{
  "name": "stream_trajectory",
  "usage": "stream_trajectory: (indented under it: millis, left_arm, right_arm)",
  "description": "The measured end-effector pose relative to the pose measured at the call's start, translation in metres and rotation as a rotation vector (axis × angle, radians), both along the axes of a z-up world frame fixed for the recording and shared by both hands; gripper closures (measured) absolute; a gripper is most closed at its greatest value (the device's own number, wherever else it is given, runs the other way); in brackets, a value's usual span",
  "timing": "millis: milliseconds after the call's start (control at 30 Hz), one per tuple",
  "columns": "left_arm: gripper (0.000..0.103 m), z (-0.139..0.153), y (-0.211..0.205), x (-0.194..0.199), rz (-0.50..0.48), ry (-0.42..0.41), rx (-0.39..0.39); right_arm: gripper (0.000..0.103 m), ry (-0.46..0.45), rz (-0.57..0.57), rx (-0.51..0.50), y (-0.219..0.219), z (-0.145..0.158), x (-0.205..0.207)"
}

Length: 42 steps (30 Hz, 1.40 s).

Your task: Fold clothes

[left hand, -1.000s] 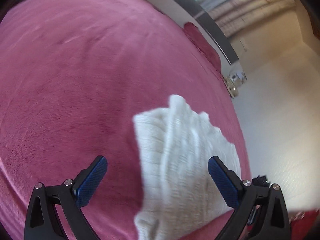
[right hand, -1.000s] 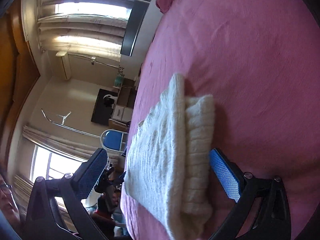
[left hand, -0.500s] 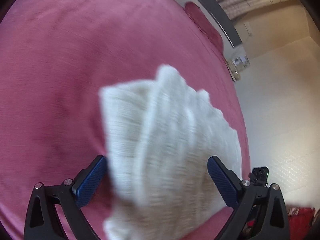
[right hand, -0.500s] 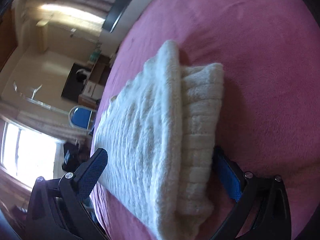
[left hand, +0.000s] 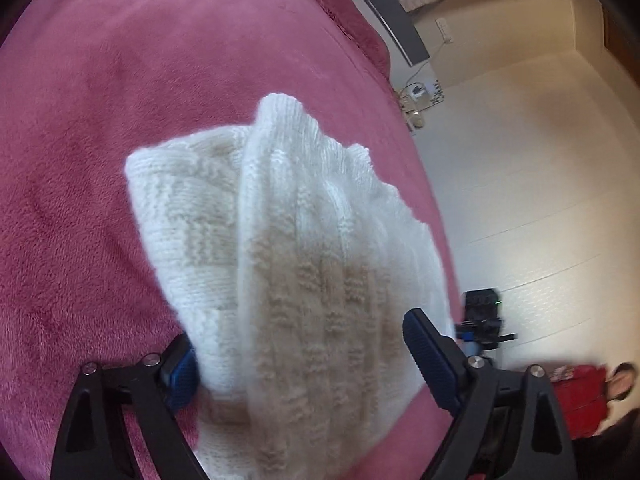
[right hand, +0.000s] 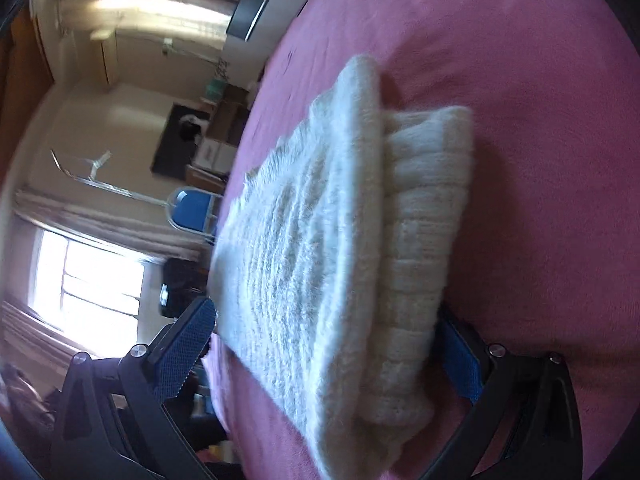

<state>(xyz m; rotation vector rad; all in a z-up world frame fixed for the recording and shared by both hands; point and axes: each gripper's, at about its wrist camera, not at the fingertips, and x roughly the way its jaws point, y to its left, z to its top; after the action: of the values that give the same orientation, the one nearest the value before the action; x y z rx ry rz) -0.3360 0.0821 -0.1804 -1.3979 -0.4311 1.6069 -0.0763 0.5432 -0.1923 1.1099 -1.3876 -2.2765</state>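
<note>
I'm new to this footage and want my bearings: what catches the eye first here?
A folded white knit sweater lies on a pink plush bedspread, near its edge by the pale floor. Both grippers, left and right, stand open with their blue pads either side of it.

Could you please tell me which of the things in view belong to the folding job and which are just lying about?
Part of the job:
- white knitted sweater, folded, on the pink bedspread
- left gripper, open around its near end
- right gripper, open around its near end

Just lying about:
- pink pillow
- blue chair
- floor clutter by the wall
</note>
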Motion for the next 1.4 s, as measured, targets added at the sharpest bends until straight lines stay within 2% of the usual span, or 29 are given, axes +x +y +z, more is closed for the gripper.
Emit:
stream_trajectory:
  millis: [33, 67, 100, 133, 167, 267, 333, 567, 833, 933, 1033, 1100, 1233, 1400]
  left_arm:
    - [0.010, 0.001, 0.000, 0.001, 0.011, 0.007, -0.007]
    - [0.018, 0.002, 0.000, 0.001, 0.023, 0.015, -0.017]
    - [0.031, 0.002, -0.002, 0.001, 0.042, 0.027, -0.041]
    - [0.074, 0.002, -0.005, 0.000, 0.066, 0.049, -0.092]
    - [0.077, -0.002, -0.006, -0.002, 0.084, 0.048, -0.117]
    - [0.081, -0.006, -0.013, 0.002, 0.116, 0.046, -0.104]
    - [0.083, 0.002, -0.009, 0.009, 0.133, 0.112, -0.152]
    - [0.086, 0.032, -0.008, 0.032, 0.210, 0.255, -0.196]
    - [0.087, 0.093, -0.035, 0.050, 0.269, 0.358, -0.132]
    - [0.087, 0.121, -0.060, 0.058, 0.317, 0.383, -0.102]
    - [0.087, 0.149, -0.104, 0.064, 0.388, 0.409, -0.086]
    - [0.087, 0.171, -0.146, 0.068, 0.451, 0.441, -0.096]
    - [0.087, 0.211, -0.225, 0.075, 0.562, 0.508, -0.142]
    - [0.087, 0.238, -0.296, 0.090, 0.670, 0.538, -0.214]
  right_arm:
    - [0.003, -0.007, -0.001, 0.028, -0.003, 0.001, -0.004]
    - [0.026, -0.015, -0.002, 0.056, -0.006, 0.003, -0.007]
    - [0.060, -0.021, -0.011, 0.089, -0.008, 0.002, -0.010]
    - [0.081, -0.039, -0.022, 0.073, -0.006, -0.004, -0.011]
    - [0.082, -0.033, -0.036, 0.083, -0.008, -0.004, -0.009]
    - [0.082, -0.014, -0.075, 0.115, -0.013, -0.006, -0.004]
    - [0.083, -0.007, -0.086, 0.153, -0.017, 0.000, -0.003]
    - [0.084, 0.043, -0.112, 0.309, -0.033, 0.041, -0.002]
    - [0.084, 0.158, -0.098, 0.398, -0.055, 0.111, -0.024]
    - [0.084, 0.207, -0.050, 0.431, -0.073, 0.142, -0.040]
    - [0.084, 0.266, 0.014, 0.460, -0.103, 0.175, -0.069]
    - [0.084, 0.314, 0.065, 0.468, -0.131, 0.201, -0.098]
    - [0.084, 0.398, 0.147, 0.435, -0.188, 0.231, -0.155]
    - [0.084, 0.423, 0.240, 0.380, -0.259, 0.222, -0.218]
